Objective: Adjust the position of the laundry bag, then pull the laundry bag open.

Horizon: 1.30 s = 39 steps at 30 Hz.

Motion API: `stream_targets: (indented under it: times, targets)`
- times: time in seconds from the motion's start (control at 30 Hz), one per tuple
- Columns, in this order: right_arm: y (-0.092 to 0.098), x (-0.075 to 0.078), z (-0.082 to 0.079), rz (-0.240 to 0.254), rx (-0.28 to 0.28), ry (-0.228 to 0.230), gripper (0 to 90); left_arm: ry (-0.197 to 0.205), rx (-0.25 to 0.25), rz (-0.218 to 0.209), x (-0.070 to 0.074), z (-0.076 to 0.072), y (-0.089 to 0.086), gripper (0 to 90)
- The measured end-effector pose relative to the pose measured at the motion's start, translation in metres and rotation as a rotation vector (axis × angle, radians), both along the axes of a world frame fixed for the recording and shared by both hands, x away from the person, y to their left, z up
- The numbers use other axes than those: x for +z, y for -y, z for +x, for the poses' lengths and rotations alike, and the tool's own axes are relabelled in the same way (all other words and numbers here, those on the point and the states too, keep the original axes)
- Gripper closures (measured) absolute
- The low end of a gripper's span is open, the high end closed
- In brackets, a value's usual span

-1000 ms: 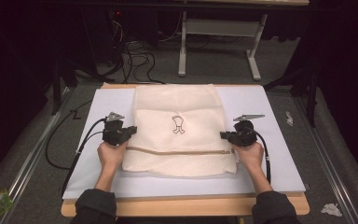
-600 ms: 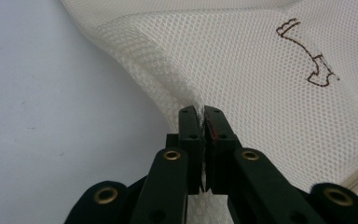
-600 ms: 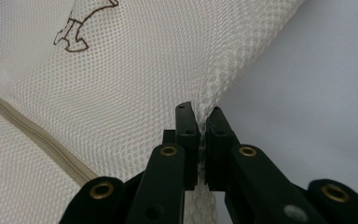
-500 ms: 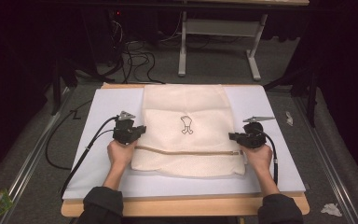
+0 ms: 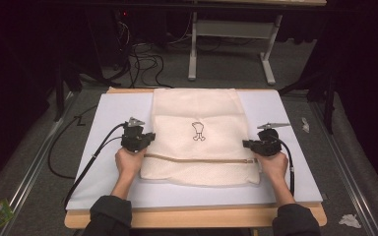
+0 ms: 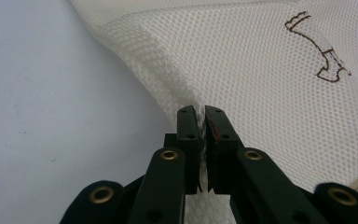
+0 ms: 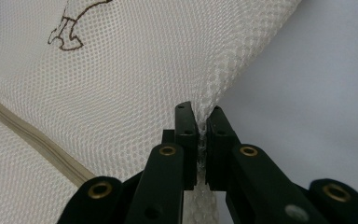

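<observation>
A cream mesh laundry bag lies flat on the white board, with a small brown emblem at its centre and a tan zipper across its near part. My left gripper is shut on the bag's left edge, mesh pinched between its jaws. On the opposite side, my right gripper is shut on the right edge. The emblem and zipper appear in the gripper views.
The board rests on a wooden table. Black cables trail off the left side onto the grey floor. A table leg frame stands behind. Crumpled scraps lie on the floor at the right.
Both grippers have moved to the right with the bag's edges held. The bag has shifted right and toward the near edge of the board.
</observation>
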State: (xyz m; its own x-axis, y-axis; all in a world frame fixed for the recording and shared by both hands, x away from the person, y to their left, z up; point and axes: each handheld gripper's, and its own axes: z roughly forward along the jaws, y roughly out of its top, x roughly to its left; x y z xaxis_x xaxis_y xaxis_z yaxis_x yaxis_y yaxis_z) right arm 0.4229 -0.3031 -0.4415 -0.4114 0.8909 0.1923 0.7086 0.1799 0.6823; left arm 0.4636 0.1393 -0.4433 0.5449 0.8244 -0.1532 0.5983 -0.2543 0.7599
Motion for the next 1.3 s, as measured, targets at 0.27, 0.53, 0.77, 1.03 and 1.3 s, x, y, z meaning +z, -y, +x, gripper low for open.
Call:
stream_targets:
  times: [0.27, 0.53, 0.77, 1.03, 1.3]
  targets:
    - [0.000, -0.007, -0.001, -0.006, 0.007, -0.017, 85.8, -0.011, -0.004, 0.039, -0.004, -0.003, 0.002, 84.4]
    - [0.001, -0.010, -0.003, -0.009, 0.001, -0.012, 80.2, 0.000, -0.002, 0.045, -0.007, -0.005, 0.001, 79.5]
    - [0.003, -0.013, -0.004, -0.005, -0.013, -0.018, 71.2, 0.007, 0.002, 0.033, -0.010, -0.007, -0.003, 69.4]
    - [0.000, -0.010, -0.006, 0.010, -0.013, -0.004, 53.5, 0.068, -0.004, 0.009, -0.007, -0.021, 0.002, 51.2]
    - [0.002, -0.010, -0.014, -0.005, -0.028, 0.005, 45.5, 0.114, -0.057, 0.026, -0.008, -0.041, 0.010, 43.8]
